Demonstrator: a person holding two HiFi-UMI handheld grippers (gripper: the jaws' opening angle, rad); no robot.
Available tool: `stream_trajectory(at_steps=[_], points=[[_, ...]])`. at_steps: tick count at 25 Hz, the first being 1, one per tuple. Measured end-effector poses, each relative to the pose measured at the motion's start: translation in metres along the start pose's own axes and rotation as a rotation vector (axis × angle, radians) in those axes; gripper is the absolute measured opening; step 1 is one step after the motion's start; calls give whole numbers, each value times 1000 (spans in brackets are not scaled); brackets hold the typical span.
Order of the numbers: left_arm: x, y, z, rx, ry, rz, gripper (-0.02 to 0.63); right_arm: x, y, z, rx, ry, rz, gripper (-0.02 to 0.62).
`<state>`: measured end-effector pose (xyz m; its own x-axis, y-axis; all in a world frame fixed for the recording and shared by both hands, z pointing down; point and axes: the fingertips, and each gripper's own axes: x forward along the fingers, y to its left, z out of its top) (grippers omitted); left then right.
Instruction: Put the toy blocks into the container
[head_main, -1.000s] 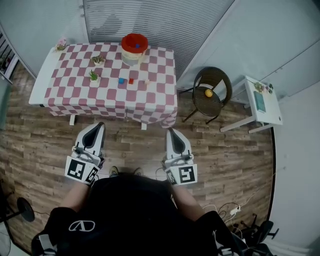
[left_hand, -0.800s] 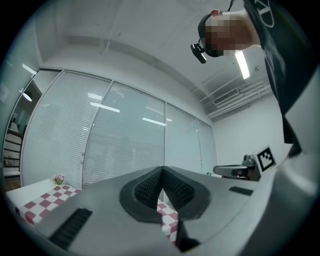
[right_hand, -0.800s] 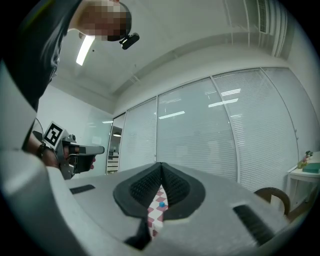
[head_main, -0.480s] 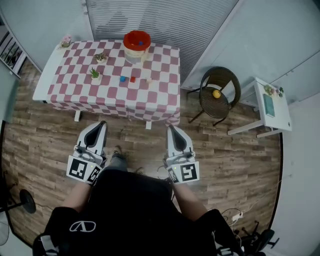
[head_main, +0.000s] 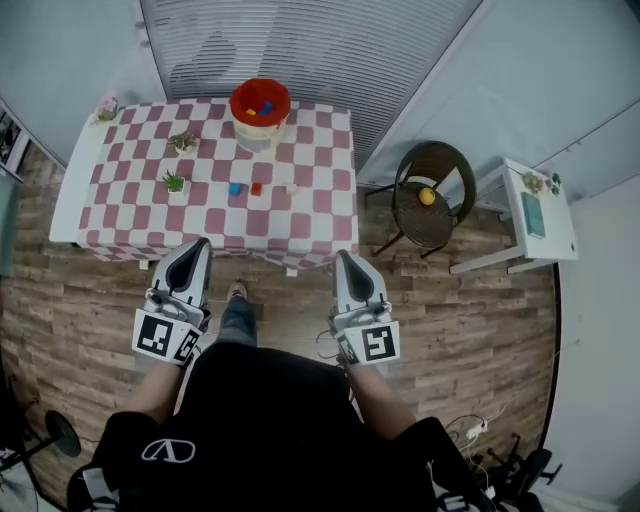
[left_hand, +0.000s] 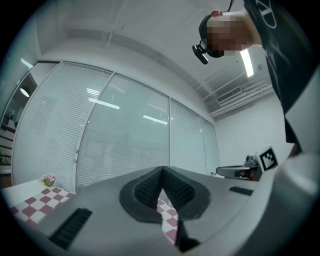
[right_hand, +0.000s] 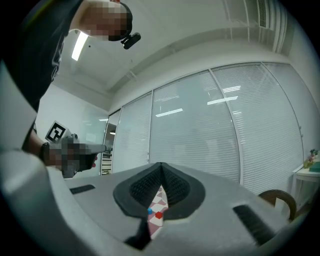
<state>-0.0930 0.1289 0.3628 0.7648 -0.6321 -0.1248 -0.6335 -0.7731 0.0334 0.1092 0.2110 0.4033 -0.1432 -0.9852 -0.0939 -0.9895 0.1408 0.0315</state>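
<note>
On the red-and-white checked table (head_main: 130, 215) lie a blue block (head_main: 235, 189), a red block (head_main: 256, 188) and a pale block (head_main: 291, 189) in a row. Behind them stands the red-rimmed container (head_main: 259, 102) with a few coloured blocks inside. My left gripper (head_main: 200, 244) and right gripper (head_main: 343, 258) hang side by side over the wooden floor, short of the table's near edge, both shut and empty. In the right gripper view the shut jaws (right_hand: 161, 168) frame the blue block (right_hand: 149, 211) and red block (right_hand: 159, 215). The left gripper view shows shut jaws (left_hand: 162, 172) and a strip of tablecloth.
Two small potted plants (head_main: 174, 182) (head_main: 183, 142) stand left of the blocks, and a pink flower pot (head_main: 107, 104) sits at the far left corner. A round dark chair (head_main: 425, 195) holding a yellow ball (head_main: 427, 196) and a white side table (head_main: 525, 215) stand to the right.
The table has drawn nearer to both grippers as the person walked toward it. Both grippers stayed shut and kept their spacing.
</note>
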Motion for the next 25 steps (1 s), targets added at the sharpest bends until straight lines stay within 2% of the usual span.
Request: stream_trajectory(at_steps=[13,20,25], points=[[110,119,-7,-53,-11,-95,5,150,-6,-10,-31,56,-37,2],[139,145,-15,-60,-21,-107,5,192,-11,-16,-59,50,-29,3],[155,144,-18,-57,-18,-75,5,211,-23,-16,-51,35,31,2]])
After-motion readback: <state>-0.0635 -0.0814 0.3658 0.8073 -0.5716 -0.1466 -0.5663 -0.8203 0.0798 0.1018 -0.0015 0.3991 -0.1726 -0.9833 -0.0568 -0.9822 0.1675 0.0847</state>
